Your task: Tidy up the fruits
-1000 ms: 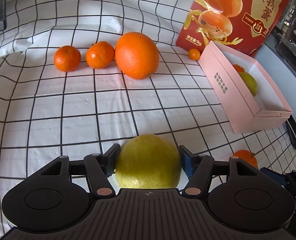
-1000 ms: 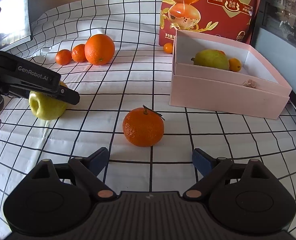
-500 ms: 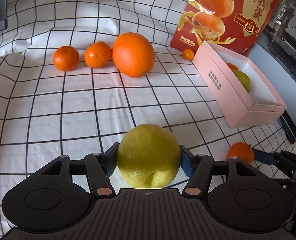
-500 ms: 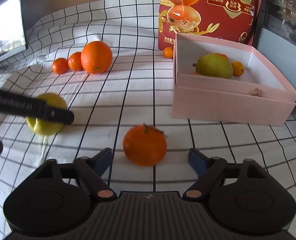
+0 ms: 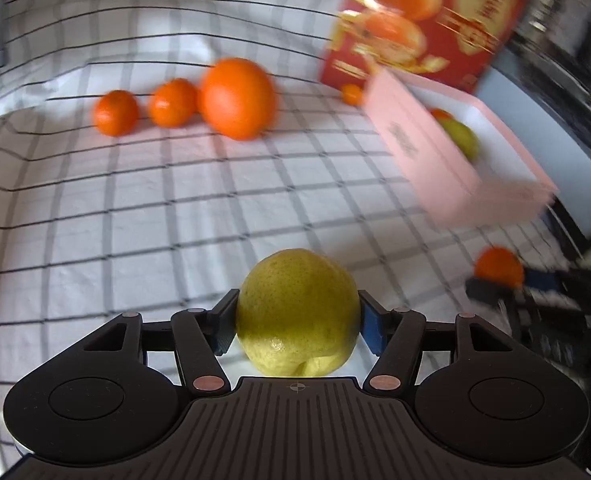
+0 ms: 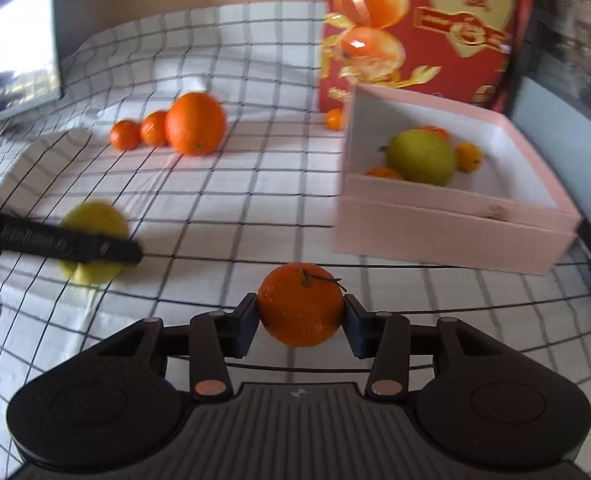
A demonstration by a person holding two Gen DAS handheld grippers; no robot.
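My left gripper (image 5: 297, 322) is shut on a yellow-green pear (image 5: 297, 312) and holds it above the checked cloth; it also shows in the right wrist view (image 6: 93, 240). My right gripper (image 6: 300, 320) is shut on a mandarin with a stem (image 6: 300, 304), also seen in the left wrist view (image 5: 498, 266). A pink box (image 6: 447, 236) at the right holds a green pear (image 6: 421, 156) and small oranges (image 6: 468, 157). A large orange (image 5: 237, 98) and two mandarins (image 5: 173, 102) lie in a row at the back left.
A red printed bag (image 6: 423, 28) stands behind the pink box, with a tiny orange (image 6: 334, 119) at its foot. A dark screen (image 6: 15, 60) stands at the far left. The checked cloth (image 5: 175, 200) covers the table.
My right gripper has moved forward and closed on the mandarin. My left gripper has lifted the pear higher and both views are blurred by motion.
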